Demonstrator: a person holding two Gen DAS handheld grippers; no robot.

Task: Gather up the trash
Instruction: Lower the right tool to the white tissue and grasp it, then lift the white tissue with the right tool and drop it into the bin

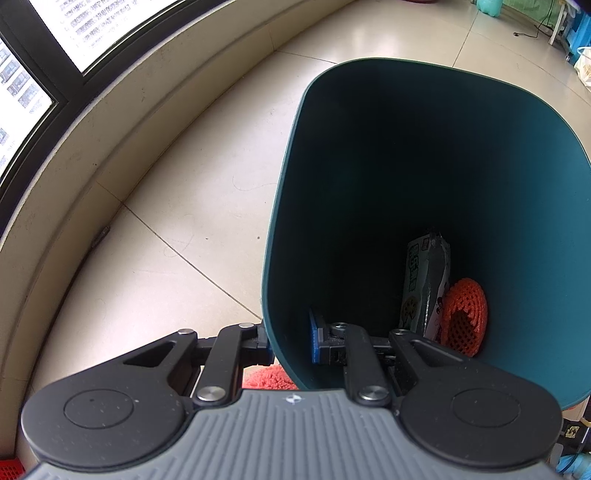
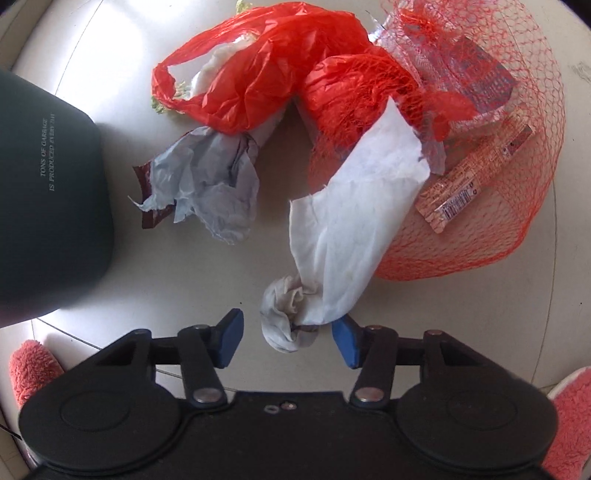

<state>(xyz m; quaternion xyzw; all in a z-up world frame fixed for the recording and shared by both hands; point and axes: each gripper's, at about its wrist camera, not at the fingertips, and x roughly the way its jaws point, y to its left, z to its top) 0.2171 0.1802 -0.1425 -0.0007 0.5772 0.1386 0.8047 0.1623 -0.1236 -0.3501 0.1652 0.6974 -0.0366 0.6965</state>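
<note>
The floor (image 1: 192,206) is pale cream tile with thin dark joints, glossy where daylight falls on it. A low cream ledge (image 1: 122,122) curves along its edge beneath a dark-framed window (image 1: 55,70), bright with daylight. At the far end a black cable (image 1: 532,33) trails across the tiles beside turquoise furniture (image 1: 580,29).

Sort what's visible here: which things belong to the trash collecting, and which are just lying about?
Job: teal bin, white tissue, red plastic bag, red mesh net, grey paper, snack wrapper.
Lying about: pink fuzzy slippers, window frame.
</note>
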